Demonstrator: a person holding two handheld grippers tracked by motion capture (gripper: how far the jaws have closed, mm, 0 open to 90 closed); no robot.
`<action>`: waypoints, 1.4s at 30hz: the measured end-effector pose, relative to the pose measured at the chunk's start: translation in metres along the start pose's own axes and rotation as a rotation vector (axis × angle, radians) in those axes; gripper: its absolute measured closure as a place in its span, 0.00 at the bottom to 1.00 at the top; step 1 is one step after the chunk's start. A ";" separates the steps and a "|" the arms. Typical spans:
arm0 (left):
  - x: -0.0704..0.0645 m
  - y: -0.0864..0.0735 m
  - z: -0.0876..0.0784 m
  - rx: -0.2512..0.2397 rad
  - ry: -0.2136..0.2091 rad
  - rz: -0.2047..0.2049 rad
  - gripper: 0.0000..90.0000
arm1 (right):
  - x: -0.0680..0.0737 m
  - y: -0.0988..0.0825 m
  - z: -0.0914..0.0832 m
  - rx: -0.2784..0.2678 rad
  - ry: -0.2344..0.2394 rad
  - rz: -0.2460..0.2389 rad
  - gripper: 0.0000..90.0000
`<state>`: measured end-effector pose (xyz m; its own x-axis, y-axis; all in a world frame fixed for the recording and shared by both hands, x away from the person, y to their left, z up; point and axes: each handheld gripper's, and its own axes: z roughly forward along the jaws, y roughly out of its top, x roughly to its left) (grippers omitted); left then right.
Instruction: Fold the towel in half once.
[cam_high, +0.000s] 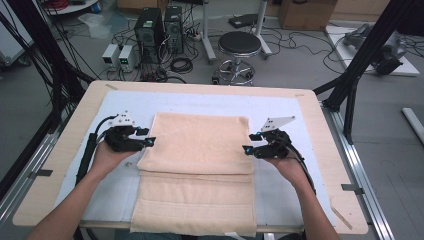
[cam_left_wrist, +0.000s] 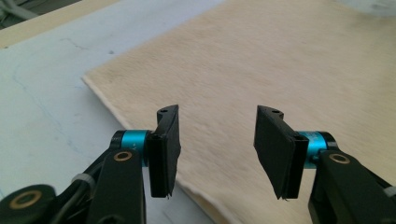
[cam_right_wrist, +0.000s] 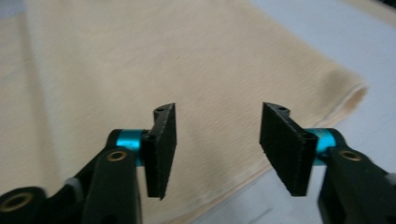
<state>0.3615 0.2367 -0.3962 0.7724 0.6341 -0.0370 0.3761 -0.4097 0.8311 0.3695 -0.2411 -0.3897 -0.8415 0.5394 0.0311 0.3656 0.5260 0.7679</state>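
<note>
We see the beige towel (cam_high: 197, 170) folded over itself, flat on the white mat (cam_high: 280, 107), mid-table. Left gripper (cam_high: 150, 142) at its left edge, right gripper (cam_high: 247, 149) at its right edge, both jaws spread, nothing pinched.

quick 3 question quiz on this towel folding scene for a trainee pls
1. True or false: the left gripper is clamped on the towel.
2. Which way has the towel been folded? A) far edge brought toward the person B) near part laid over the far part C) rolled into a tube
3. Fill in: the right gripper hangs at the towel's ___ edge.

Key
1. False: in the left gripper view its jaws stand apart with nothing between them.
2. A: the doubled layer lies on the far half, the single layer nearest the person.
3. Right, with its jaws open.
</note>
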 end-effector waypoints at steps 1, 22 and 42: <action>-0.003 -0.003 -0.003 -0.002 -0.007 0.000 0.55 | 0.008 0.002 -0.002 0.010 0.007 -0.032 0.49; -0.044 -0.038 -0.011 0.108 -0.087 0.117 0.58 | 0.053 -0.028 0.004 0.062 0.052 -0.100 0.56; -0.008 -0.019 0.004 0.068 0.049 -0.063 0.57 | 0.018 -0.011 0.015 0.016 -0.021 -0.014 0.62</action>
<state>0.3500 0.2364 -0.4146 0.7206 0.6908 -0.0598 0.4588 -0.4104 0.7881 0.3560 -0.2278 -0.4073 -0.8382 0.5454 0.0065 0.3598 0.5439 0.7581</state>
